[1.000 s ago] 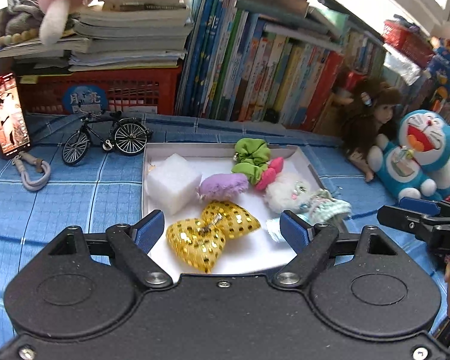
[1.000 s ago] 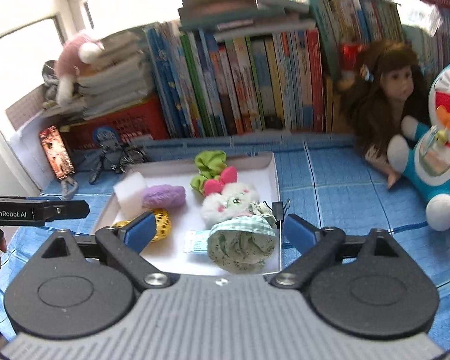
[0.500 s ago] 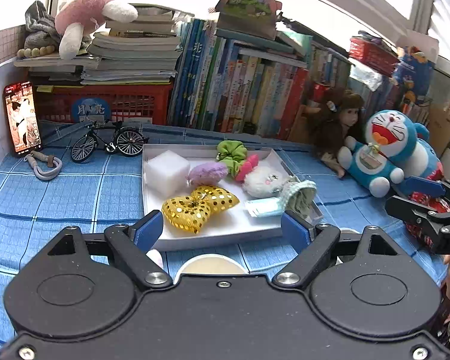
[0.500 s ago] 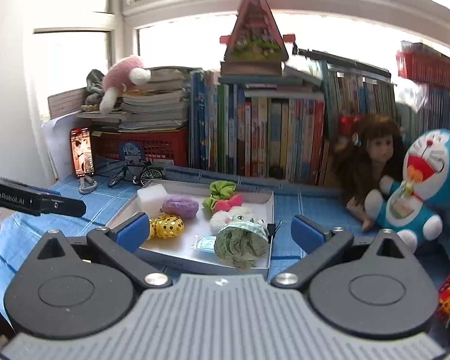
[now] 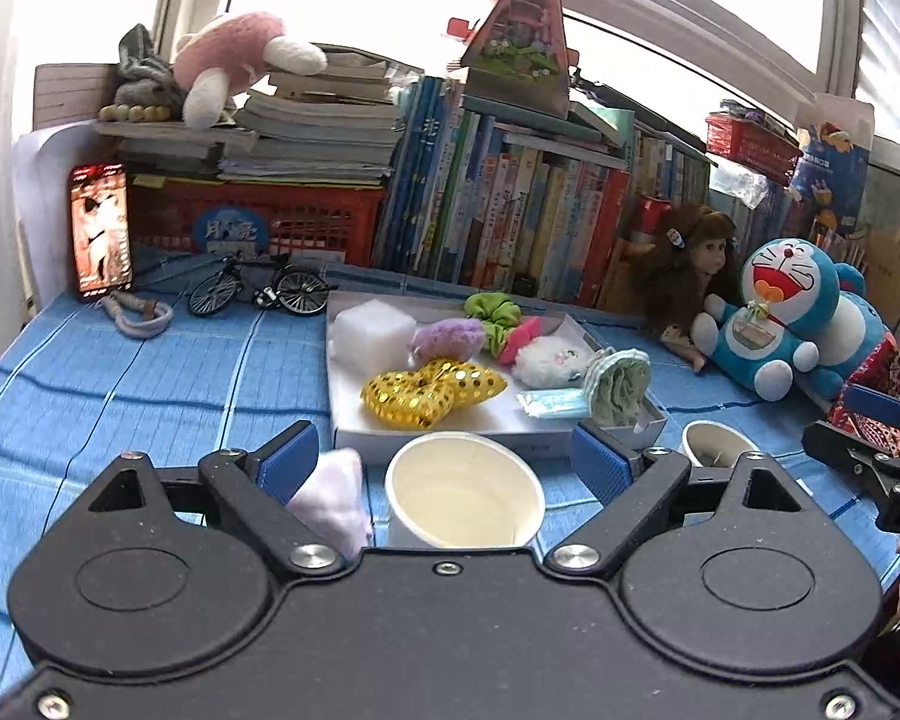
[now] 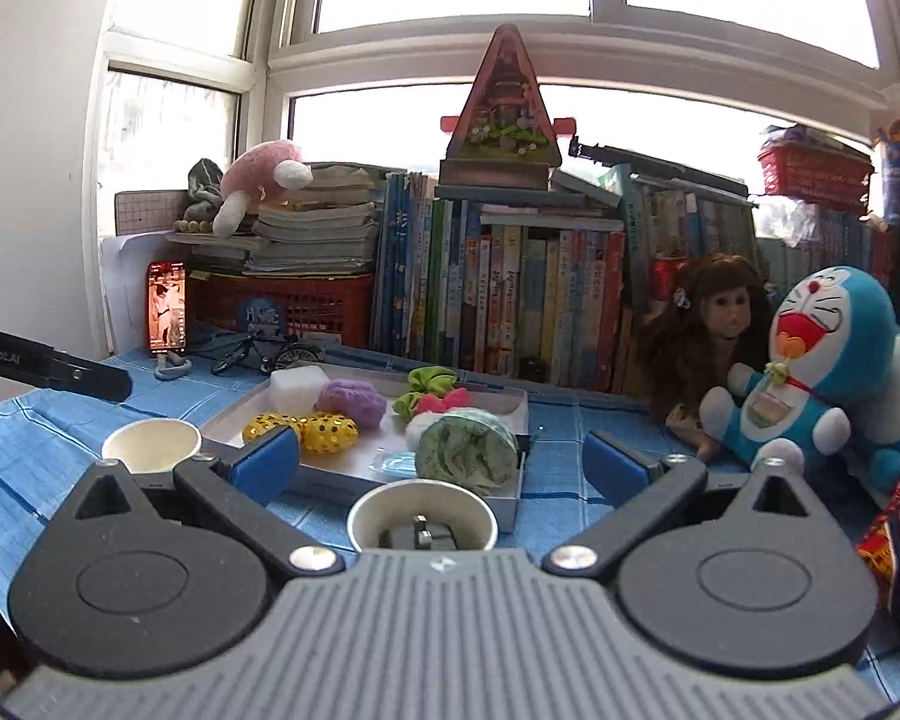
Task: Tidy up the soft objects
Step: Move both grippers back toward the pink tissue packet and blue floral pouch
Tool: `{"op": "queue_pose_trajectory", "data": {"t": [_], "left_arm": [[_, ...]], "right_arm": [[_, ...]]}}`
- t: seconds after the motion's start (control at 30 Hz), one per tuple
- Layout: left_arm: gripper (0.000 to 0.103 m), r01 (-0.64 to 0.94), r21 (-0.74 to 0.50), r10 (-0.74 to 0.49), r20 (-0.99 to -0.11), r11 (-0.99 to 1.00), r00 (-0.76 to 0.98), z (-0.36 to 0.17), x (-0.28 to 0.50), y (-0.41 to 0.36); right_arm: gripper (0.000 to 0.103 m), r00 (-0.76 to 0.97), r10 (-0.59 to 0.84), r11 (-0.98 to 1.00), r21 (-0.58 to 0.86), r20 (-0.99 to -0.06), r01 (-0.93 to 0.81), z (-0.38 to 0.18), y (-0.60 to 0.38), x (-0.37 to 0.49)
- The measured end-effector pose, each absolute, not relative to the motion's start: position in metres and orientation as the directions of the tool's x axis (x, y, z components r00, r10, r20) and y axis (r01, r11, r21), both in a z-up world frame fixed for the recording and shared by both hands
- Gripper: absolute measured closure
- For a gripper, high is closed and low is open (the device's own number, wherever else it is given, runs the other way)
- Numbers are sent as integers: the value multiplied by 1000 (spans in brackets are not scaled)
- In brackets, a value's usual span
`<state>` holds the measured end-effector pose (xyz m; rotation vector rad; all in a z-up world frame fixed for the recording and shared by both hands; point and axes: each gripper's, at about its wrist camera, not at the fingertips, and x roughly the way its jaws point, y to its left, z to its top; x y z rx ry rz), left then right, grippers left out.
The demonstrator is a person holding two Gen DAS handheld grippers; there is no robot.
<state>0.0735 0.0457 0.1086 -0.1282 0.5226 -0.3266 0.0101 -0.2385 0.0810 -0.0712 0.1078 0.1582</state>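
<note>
My left gripper (image 5: 444, 461) had just been opening further; its jaws stood wide apart with a paper cup (image 5: 464, 489) between them, and neither pad pressed on it. A pale pink soft piece (image 5: 333, 507) lay just beside the left pad. My right gripper (image 6: 441, 461) also stood wide after opening, astride a second cup (image 6: 421, 516) that held small metal parts, gripping nothing. The soft things, a gold sequin bow (image 5: 432, 390), a purple puff (image 5: 448, 339) and a green scrunchie (image 5: 493, 313), lay in the white tray (image 5: 450, 441) just behind the cups.
</note>
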Motion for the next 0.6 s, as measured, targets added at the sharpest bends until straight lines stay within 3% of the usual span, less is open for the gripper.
{"op": "queue_pose_trajectory", "data": {"t": [0.33, 0.6], "left_arm": [[9, 181, -238, -272, -435, 954, 859, 72, 44, 71], [9, 113, -213, -204, -475, 971, 856, 47, 34, 84]], "right_arm": [[0, 993, 80, 995, -48, -88, -84, 41, -244, -6], [0, 994, 2, 1000, -11, -109, -3, 17, -253, -3]]}}
